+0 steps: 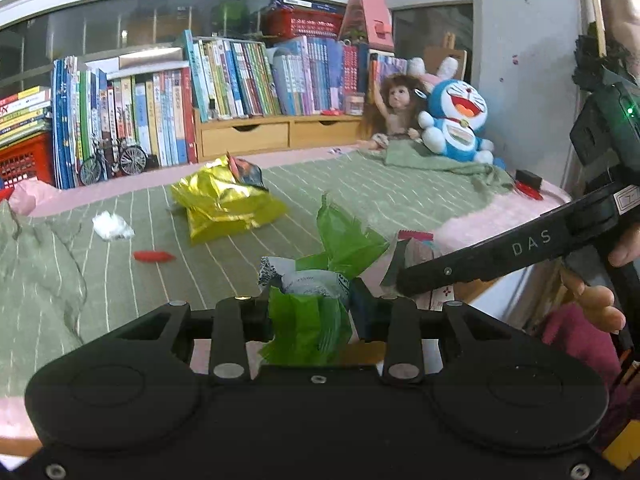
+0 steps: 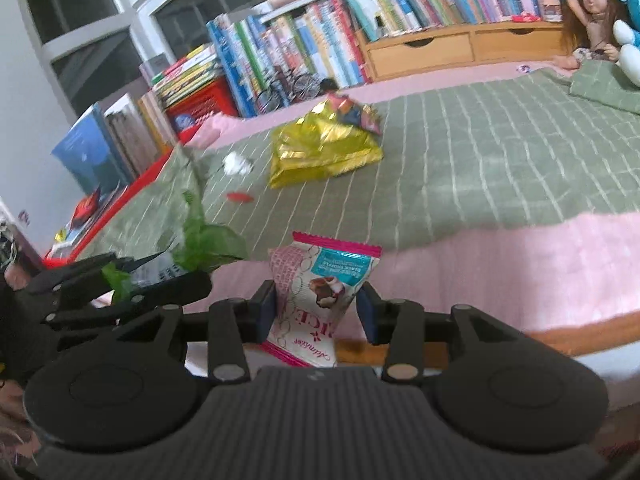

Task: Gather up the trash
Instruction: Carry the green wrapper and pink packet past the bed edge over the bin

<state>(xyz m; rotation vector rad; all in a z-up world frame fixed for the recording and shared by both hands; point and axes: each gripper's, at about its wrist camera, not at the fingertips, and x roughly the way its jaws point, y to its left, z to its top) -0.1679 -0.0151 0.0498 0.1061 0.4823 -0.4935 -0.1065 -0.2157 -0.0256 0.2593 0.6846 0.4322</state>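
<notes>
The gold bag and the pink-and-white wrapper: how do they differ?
The gold bag lies crumpled on the green blanket; the pink-and-white wrapper is upright in the right gripper. The gold bag is shiny foil, the wrapper matte and printed. Both look like empty snack packaging.

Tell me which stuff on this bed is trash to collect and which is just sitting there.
Trash:
green wrapper, in left tongs
pink wrapper, in right tongs
gold bag
white wad
red scrap

Just there:
doll
blue plush
books
toy bicycle
</notes>
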